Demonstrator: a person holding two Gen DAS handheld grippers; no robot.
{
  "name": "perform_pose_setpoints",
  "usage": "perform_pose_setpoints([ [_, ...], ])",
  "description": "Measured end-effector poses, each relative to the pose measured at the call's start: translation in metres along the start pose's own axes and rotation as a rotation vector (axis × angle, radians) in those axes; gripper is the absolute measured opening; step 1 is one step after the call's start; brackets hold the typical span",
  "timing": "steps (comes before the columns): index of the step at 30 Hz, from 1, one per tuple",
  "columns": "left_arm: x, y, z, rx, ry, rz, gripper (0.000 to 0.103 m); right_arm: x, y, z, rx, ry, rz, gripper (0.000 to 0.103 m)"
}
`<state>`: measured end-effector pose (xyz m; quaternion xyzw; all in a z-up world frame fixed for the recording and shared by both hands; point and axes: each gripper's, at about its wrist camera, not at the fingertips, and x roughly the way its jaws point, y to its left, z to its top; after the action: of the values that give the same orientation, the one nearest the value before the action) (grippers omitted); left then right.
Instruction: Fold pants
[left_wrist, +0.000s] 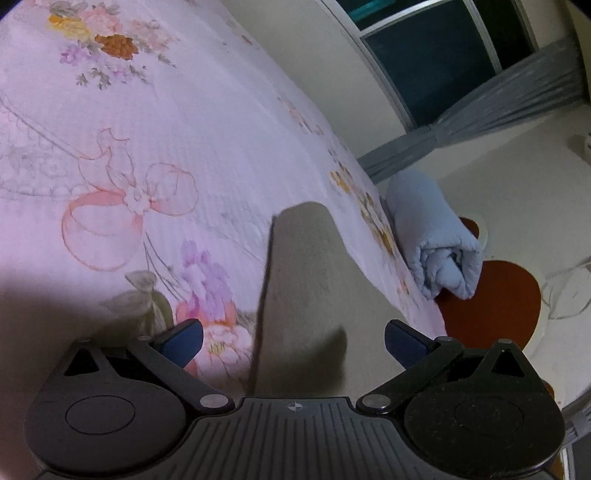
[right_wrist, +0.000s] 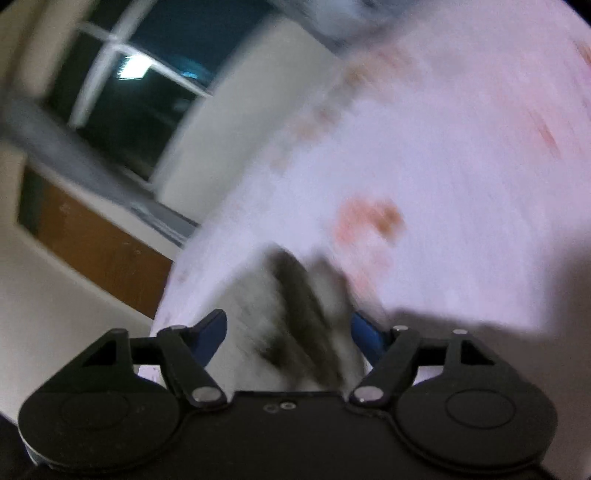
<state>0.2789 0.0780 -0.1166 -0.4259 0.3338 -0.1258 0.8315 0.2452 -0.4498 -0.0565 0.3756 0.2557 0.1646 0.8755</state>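
The beige pants (left_wrist: 306, 280) lie on a pink floral bedspread (left_wrist: 184, 147), one leg stretching away from me, with a bunched part at the left (left_wrist: 147, 299). My left gripper (left_wrist: 293, 341) is open, its blue pads wide apart on either side of the pant leg, just above it. In the blurred right wrist view the pants (right_wrist: 291, 314) show as a rumpled beige and dark bundle between the blue pads of my right gripper (right_wrist: 290, 332), which is open around the cloth.
A rolled light-blue blanket (left_wrist: 432, 236) lies at the bed's right edge over a red-brown stool (left_wrist: 491, 295). A dark window (left_wrist: 443, 55) with grey curtains (left_wrist: 517, 99) is behind. The right view shows a window (right_wrist: 129, 74) and wooden furniture (right_wrist: 99, 251) beside the bed.
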Motion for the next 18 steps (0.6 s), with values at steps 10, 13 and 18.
perform_pose_setpoints([
  [10, 0.011, 0.008, 0.012, -0.035, 0.020, -0.023, 0.103, 0.058, -0.018, 0.014, 0.058, 0.257, -0.087, 0.070],
  [13, 0.007, 0.010, 0.012, -0.029, 0.021, -0.025, 0.103, 0.039, -0.039, 0.005, 0.172, 0.251, -0.016, 0.073],
  [18, 0.002, 0.006, 0.008, -0.011, 0.020, -0.017, 0.103, 0.004, -0.058, -0.014, 0.302, 0.249, 0.066, 0.072],
])
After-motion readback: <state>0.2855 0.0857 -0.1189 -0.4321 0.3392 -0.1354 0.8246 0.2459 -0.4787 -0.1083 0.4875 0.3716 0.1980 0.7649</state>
